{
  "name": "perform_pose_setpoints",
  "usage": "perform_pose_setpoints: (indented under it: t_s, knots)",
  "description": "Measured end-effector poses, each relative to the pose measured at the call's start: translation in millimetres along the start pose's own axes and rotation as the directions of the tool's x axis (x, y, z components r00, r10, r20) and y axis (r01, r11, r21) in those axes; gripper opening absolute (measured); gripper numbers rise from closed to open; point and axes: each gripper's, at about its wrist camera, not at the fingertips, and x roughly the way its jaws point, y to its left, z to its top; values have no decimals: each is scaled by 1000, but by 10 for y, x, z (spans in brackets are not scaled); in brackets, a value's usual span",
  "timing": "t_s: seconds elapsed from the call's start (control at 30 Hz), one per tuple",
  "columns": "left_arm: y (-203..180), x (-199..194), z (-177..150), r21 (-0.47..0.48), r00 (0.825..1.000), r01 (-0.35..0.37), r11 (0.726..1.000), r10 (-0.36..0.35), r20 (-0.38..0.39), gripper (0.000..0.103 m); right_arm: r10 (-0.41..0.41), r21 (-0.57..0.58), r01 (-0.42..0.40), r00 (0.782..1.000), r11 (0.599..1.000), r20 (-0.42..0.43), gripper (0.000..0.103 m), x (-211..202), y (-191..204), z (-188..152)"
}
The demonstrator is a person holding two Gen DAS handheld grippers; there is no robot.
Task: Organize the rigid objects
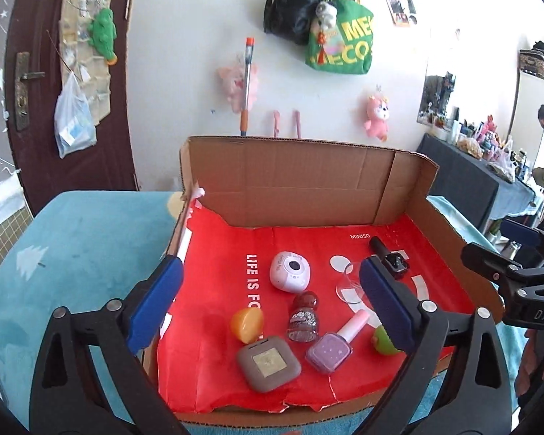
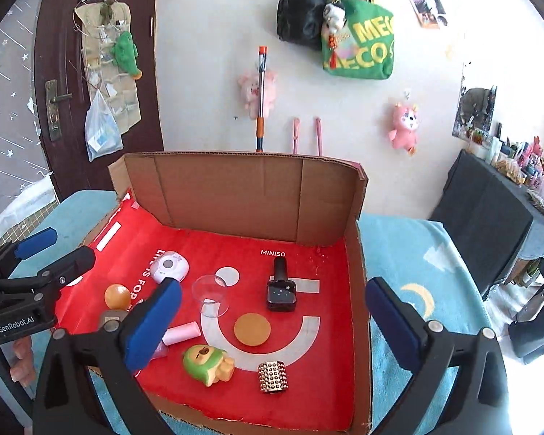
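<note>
Here, in the left wrist view, a cardboard box (image 1: 308, 177) sits on a blue blanket (image 1: 79, 253). Red paper (image 1: 308, 246) lines its floor. Behind it is a white wall (image 1: 199, 72) with a green bag (image 1: 344, 47) and a brown door (image 1: 36, 72). The left gripper (image 1: 268, 304) hangs over the box with its blue pads wide apart and nothing between them. Below it lie a white round gadget (image 1: 290, 272), a purple nail polish bottle (image 1: 332, 348) lying flat with its pink cap pointing up and to the right, a sparkly bottle (image 1: 304, 317) with its cap pointing to the back wall, an orange ball (image 1: 246, 324) and a brown square case (image 1: 268, 364). A black bottle (image 1: 386, 257) lies near the right pad.

Now the right wrist view. The same box (image 2: 243, 188) is on the blanket (image 2: 417, 272). The right gripper (image 2: 272, 322) is spread wide too and holds nothing. The black bottle (image 2: 281, 286) lies flat with its cap pointing to the back wall. A clear cup (image 2: 210, 295) lies tipped beside it. Nearer are an orange disc (image 2: 252, 328), a green toy (image 2: 206, 360) and a studded gold cylinder (image 2: 272, 377). The left gripper (image 2: 50, 250) shows at the left edge.
</note>
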Motion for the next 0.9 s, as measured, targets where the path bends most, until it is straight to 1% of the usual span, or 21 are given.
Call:
perform_pose_setpoints:
  t_s: [0.07,0.1,0.2,0.3,0.4,0.47,0.6,0.73,0.9]
  knots:
    - [18,-50,-85,-8,1000,-17,1000,17,19,99,-34,13,33,998,999,45,103,-53,9,-134]
    - [18,-48,-122,-12,999,-22,1000,22,26,99,-38,22,37,997,999,60,103,-41,7,-187]
    - [-3,5,-256,-2,999,-35,999,35,33,99,-66,56,61,994,997,83,103,-40,-36,-334]
    - [-89,106,-345,48,998,-49,998,48,31,99,-87,37,84,993,996,82,103,66,-16,-422]
    - [-138,164,-407,70,998,-59,996,56,43,99,-79,26,77,994,997,77,103,166,22,-484]
    - [-137,212,-438,67,998,-60,996,58,38,99,-86,17,85,993,996,82,103,205,44,-522]
    - [-84,313,-450,39,999,-46,998,46,-14,99,-94,3,94,993,996,75,103,291,85,-612]
    - [-86,359,-464,40,997,-66,997,67,-37,99,-109,6,109,990,994,87,103,284,92,-642]
    - [-117,382,-481,59,995,-83,995,85,-49,99,-97,28,96,995,995,34,103,389,39,-641]
